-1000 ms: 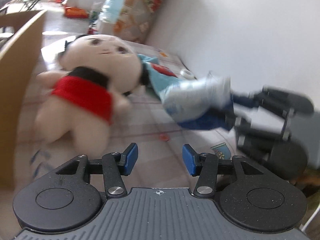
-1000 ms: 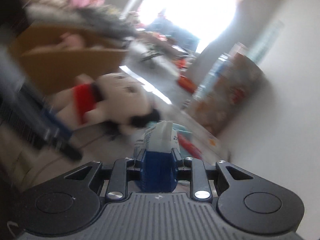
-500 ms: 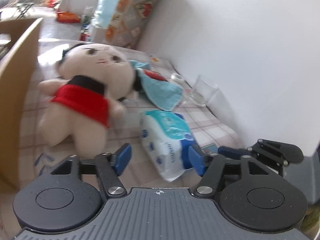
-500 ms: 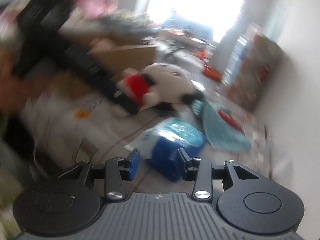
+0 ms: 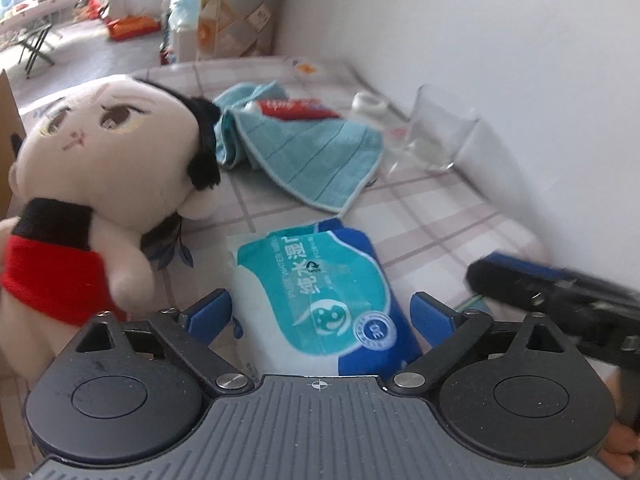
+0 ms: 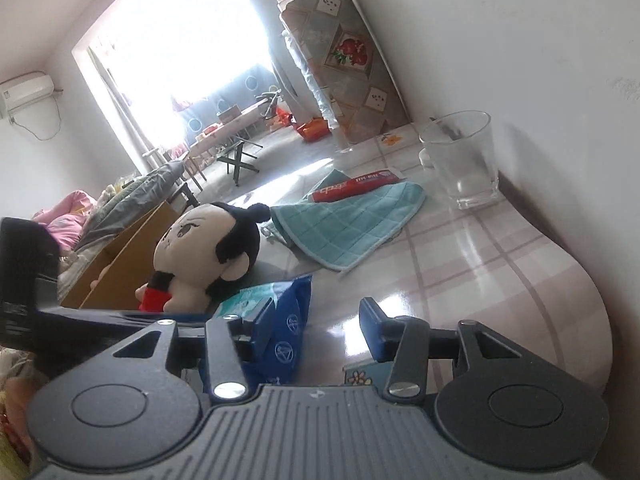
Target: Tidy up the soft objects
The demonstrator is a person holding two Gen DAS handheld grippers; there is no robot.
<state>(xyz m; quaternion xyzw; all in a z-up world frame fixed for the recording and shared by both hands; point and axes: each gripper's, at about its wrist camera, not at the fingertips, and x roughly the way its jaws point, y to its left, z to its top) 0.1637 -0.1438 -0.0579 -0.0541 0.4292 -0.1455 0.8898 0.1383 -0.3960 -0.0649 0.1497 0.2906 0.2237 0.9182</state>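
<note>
Your left gripper (image 5: pixel 320 312) is opening, and its blue pads stand on both sides of the pack of wet wipes (image 5: pixel 316 296) without pressing on it, so the pack is released and lies flat on the table (image 5: pixel 440 216), low in the middle of the left view. Your right gripper (image 6: pixel 316 320) is opening too; nothing sits between its pads, and the pack's blue end (image 6: pixel 284 332) is just beside the left pad in the lower middle of that view.

From how things lie, you have finished very little. The cardboard box (image 6: pixel 120 264) at the left of the right view looks like the place for soft things, but this is only my guess. The plush doll (image 5: pixel 100 184) lies at the left of the left view, close to the box wall. The blue towel (image 5: pixel 312 160) is in the upper middle, with a red tube (image 5: pixel 296 109) on it. All three soft things are outside the box.

For room, you have the white wall (image 5: pixel 480 60) close on the right, and the drinking glass (image 5: pixel 440 136) stands near it at the upper right. The table's rounded edge (image 6: pixel 596 304) curves at the right of the right view. Between pack and glass the table is free.
</note>
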